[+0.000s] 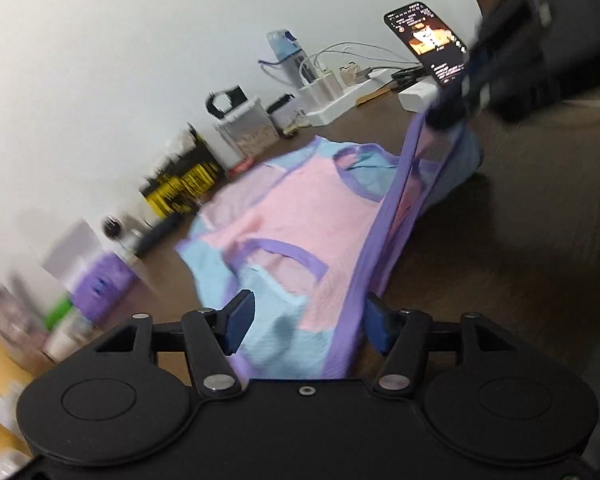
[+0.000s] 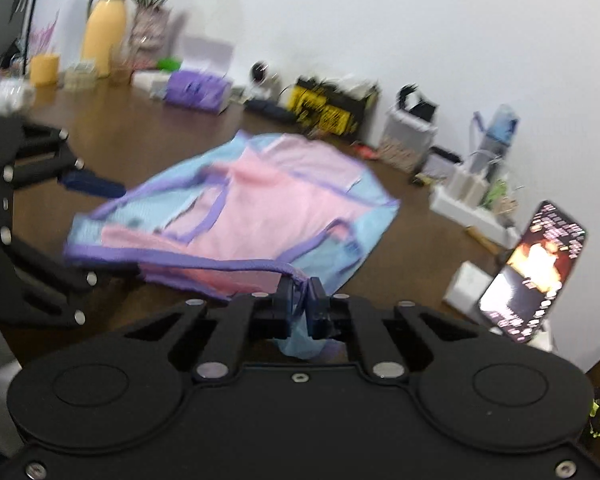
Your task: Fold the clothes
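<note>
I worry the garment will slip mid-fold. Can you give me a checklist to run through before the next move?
1. Right gripper clamped on the garment hem: ok, fingers shut on bunched cloth.
2. Left gripper holding cloth: not ok, its fingers stand open with the purple edge between them.
3. Hem between the two grippers taut: ok, it runs lifted off the table.
4. Rest of garment lying flat: not ok, it is rumpled.
5. Phone clear of the cloth: ok, it stands apart to the side.
6. Grip depth on the right: cannot tell, blurred.
</note>
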`<state>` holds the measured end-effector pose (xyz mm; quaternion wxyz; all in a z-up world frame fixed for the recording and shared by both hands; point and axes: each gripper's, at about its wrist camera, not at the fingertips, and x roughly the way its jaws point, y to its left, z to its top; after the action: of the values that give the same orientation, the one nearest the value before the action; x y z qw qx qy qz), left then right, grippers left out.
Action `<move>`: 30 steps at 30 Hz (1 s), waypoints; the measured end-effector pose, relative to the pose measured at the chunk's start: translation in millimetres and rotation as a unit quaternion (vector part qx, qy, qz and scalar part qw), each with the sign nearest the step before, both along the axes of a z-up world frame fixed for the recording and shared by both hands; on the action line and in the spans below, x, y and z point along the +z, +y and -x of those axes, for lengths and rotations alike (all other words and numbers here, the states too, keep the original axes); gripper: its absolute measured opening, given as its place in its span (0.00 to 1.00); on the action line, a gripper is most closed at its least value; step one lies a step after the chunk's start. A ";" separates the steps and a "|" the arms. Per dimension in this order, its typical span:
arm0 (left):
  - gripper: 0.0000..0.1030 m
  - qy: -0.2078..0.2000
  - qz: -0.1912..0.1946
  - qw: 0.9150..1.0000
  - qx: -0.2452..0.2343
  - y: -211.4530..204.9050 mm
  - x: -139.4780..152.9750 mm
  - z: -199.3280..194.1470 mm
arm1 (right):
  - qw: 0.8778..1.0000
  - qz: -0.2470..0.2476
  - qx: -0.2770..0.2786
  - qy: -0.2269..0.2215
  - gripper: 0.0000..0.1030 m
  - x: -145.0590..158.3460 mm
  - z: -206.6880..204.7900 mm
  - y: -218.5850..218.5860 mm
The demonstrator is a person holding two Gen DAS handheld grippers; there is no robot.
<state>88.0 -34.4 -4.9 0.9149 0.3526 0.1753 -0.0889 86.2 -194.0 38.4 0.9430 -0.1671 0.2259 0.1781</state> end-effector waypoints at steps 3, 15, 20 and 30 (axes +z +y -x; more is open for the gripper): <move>0.56 -0.021 -0.006 1.000 0.000 -0.2 7.3 7.2 | 1.000 0.000 0.000 0.000 0.09 0.9 2.1 -3.5; 0.03 0.007 0.003 1.000 0.024 4.9 -2.4 5.8 | 0.999 0.022 0.029 0.032 0.09 -25.1 6.3 9.6; 0.03 0.034 0.034 0.999 0.013 15.9 9.3 35.5 | 0.996 0.013 0.064 0.053 0.08 -23.7 27.3 5.5; 0.81 0.100 0.145 0.982 -0.064 53.7 35.6 57.9 | 0.993 0.036 0.083 0.078 0.37 -7.2 49.4 -15.6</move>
<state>30.1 19.3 30.7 0.9266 0.2160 0.2284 -0.2062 36.8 -209.7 31.2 0.8978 -0.2044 0.2904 0.2604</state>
